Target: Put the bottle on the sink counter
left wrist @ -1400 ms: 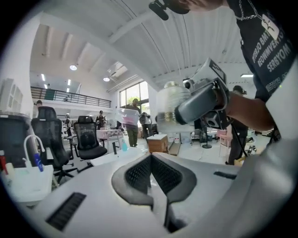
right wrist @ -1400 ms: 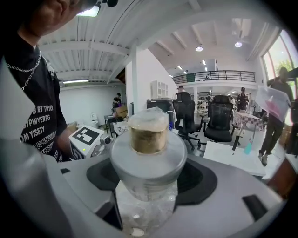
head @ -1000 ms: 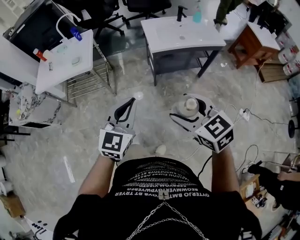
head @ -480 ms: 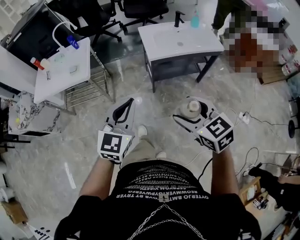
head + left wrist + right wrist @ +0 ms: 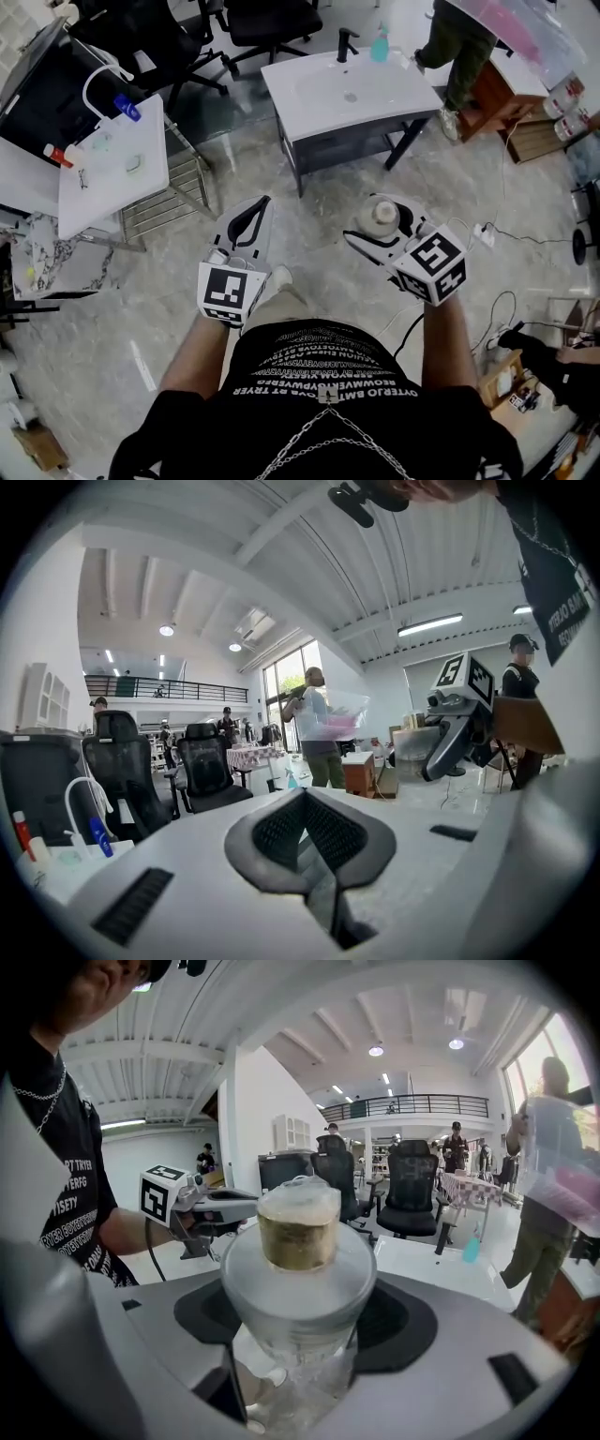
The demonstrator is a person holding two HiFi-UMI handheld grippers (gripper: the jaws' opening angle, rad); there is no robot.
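Observation:
A clear frosted bottle with a gold cap stands upright between the jaws of my right gripper, which is shut on it. From the head view the bottle and right gripper hang over the floor, well short of the white sink counter ahead. My left gripper is held level beside it, shut with nothing between its pads. The sink counter lies ahead at the right in the right gripper view.
On the counter stand a black faucet and a teal spray bottle. A person stands at its far right end. A second white basin on a metal rack is at the left, with office chairs behind.
The sink counter has drawn closer and lower in the head view as I walk toward it. Both grippers keep their pose, the bottle still held.

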